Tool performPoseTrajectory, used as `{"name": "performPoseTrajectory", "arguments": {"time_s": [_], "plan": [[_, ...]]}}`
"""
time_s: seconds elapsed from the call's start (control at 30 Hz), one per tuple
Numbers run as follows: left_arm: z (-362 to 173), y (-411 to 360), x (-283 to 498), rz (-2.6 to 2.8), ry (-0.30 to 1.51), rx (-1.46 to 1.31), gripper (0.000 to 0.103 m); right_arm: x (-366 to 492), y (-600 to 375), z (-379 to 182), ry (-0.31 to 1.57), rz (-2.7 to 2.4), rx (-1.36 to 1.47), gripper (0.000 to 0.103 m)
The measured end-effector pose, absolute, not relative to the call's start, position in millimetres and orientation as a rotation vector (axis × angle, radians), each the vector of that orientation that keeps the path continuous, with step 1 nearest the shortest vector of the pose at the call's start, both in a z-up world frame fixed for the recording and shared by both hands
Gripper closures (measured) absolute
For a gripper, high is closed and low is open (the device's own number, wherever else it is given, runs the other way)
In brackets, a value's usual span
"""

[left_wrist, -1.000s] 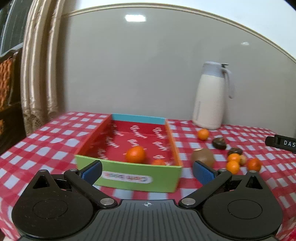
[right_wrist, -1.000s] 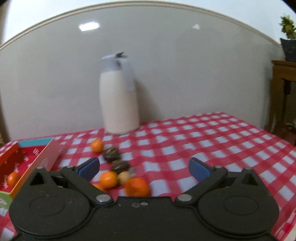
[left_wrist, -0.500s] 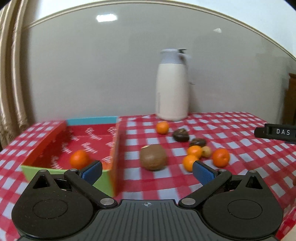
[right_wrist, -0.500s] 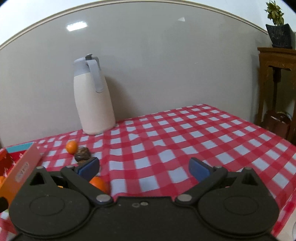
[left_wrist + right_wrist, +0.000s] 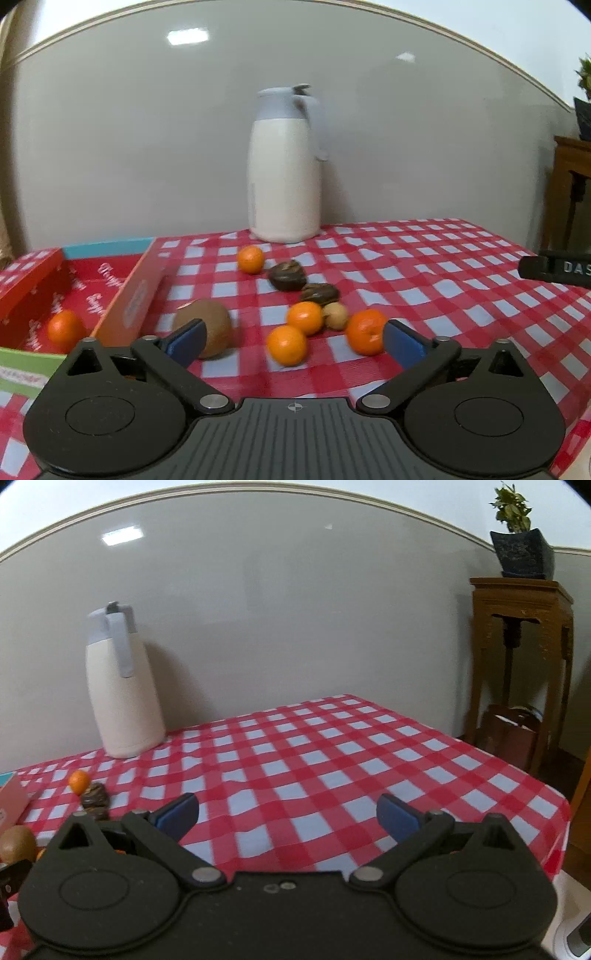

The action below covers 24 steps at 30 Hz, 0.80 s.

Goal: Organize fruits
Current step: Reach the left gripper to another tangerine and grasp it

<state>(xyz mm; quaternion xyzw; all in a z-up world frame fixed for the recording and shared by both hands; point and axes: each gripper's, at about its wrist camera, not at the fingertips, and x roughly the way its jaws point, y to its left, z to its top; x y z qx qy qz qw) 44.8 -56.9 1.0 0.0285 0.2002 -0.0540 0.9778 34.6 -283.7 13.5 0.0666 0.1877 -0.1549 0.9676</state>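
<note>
My left gripper [image 5: 293, 341] is open and empty, low over the checked cloth, facing a cluster of fruit: several small oranges, one just ahead of it [image 5: 287, 345], a brown kiwi [image 5: 207, 328] by its left finger, two dark fruits [image 5: 287, 275] and a small tan one [image 5: 335, 315]. The red tray [image 5: 138, 291] lies at the left with an orange [image 5: 65, 329] inside. My right gripper [image 5: 288, 814] is open and empty over bare cloth; an orange [image 5: 79, 781], a dark fruit [image 5: 95, 797] and the kiwi [image 5: 16, 843] sit at its far left.
A white thermos jug [image 5: 284, 166] stands at the back against the wall, also in the right wrist view [image 5: 123, 686]. The table's right edge [image 5: 535, 779] drops off near a wooden stand [image 5: 521, 657] bearing a potted plant. The right gripper's tip [image 5: 554, 267] shows at the left view's right edge.
My left gripper has swung right from the tray to face the loose fruit. My right gripper has turned right, away from the fruit, towards the table's bare right side.
</note>
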Motion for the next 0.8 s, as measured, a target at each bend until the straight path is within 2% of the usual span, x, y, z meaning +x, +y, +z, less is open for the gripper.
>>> {"name": "performPoseTrajectory", "arguments": {"time_s": [0.03, 0.2, 0.27, 0.7, 0.8], "plan": [[0, -61, 46, -0.115, 0.403, 0.069, 0.011, 36, -286, 13, 0.379, -0.324, 0.129, 0.000], [-2, -73, 56, -0.126, 0.415, 0.063, 0.015, 38, -299, 9, 0.395, -0.360, 0.124, 0.000], [-4, -76, 61, -0.137, 0.427, 0.053, 0.024, 36, -303, 8, 0.394, -0.367, 0.117, 0.000], [-19, -120, 86, -0.161, 0.481, 0.130, 0.028, 30, -343, -2, 0.421, -0.436, 0.111, 0.000], [-22, -121, 92, -0.154, 0.501, 0.118, 0.037, 32, -350, -4, 0.428, -0.440, 0.123, 0.000]]}}
